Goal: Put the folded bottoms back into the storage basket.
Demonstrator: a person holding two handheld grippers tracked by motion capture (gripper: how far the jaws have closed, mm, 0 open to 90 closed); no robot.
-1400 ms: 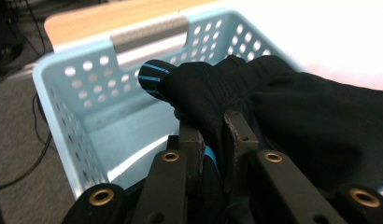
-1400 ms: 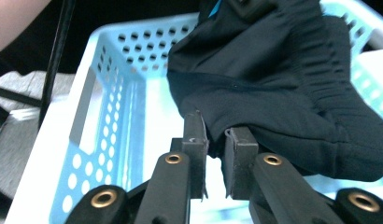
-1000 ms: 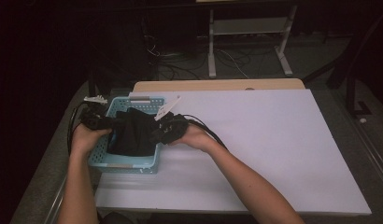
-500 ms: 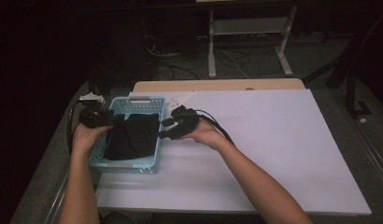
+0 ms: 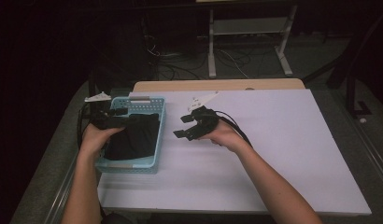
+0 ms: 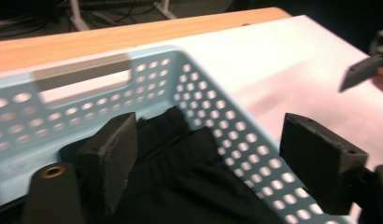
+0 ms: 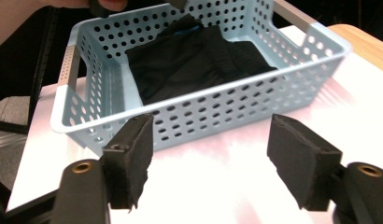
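Observation:
A light blue perforated basket [image 5: 129,165] stands on the left of the white table, with a folded black cloth [image 5: 136,137] lying in it. My left gripper [image 5: 118,120] hovers over the basket's far left corner. Its jaws have just been opening and stand apart above the cloth [image 6: 194,182], not touching it. My right gripper [image 5: 182,126] hangs over the bare table just right of the basket. It faces the basket wall [image 7: 203,112], and its jaws have also just been opening, with nothing between them. The cloth [image 7: 194,60] shows beyond that wall.
The white table top [image 5: 273,140] stretches wide to the right of the basket, with a wooden strip [image 5: 217,85] along its far edge. Behind it are a dark floor with cables and a white metal frame [image 5: 248,28].
Both grippers have let go of the black cloth, which now lies in the basket. The right gripper drew away rightward onto the table; the left shifted toward the basket's left side.

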